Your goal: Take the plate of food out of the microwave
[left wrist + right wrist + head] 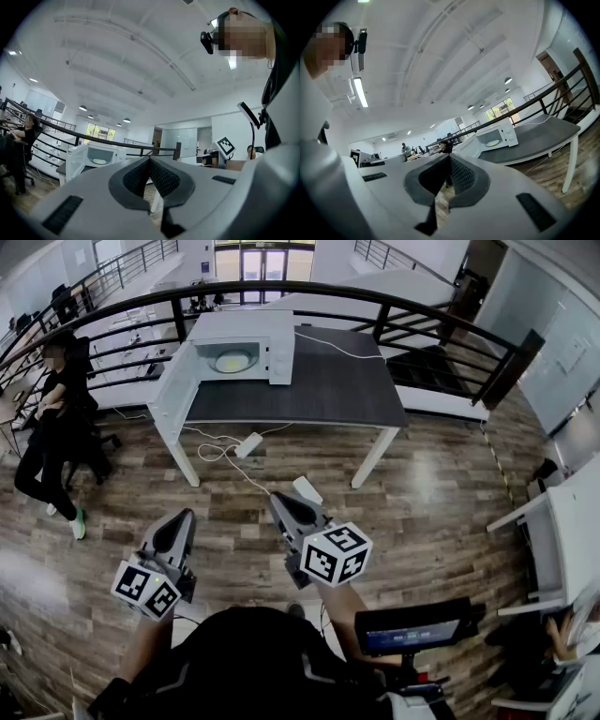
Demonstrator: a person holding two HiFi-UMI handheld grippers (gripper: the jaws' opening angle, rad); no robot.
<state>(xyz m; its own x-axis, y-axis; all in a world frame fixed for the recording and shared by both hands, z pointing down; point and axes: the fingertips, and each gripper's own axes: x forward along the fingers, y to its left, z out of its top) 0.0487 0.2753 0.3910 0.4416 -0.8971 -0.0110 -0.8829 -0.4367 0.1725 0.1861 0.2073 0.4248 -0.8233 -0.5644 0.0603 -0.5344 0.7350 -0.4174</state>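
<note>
The plate of food sat inside the open microwave on the bench, at about 12 o'clock from both your claws and well apart from them across the floor. Your right claw looked marginally nearer than your left claw. Both were fully closed, gripping nothing.

1. No word, brand or number can be read anywhere.
2. The cubes on the left gripper and the right gripper bear only black-and-white square markers, no letters.
3. The small screen near the bottom right corner of the head view is too blurred to read.
</note>
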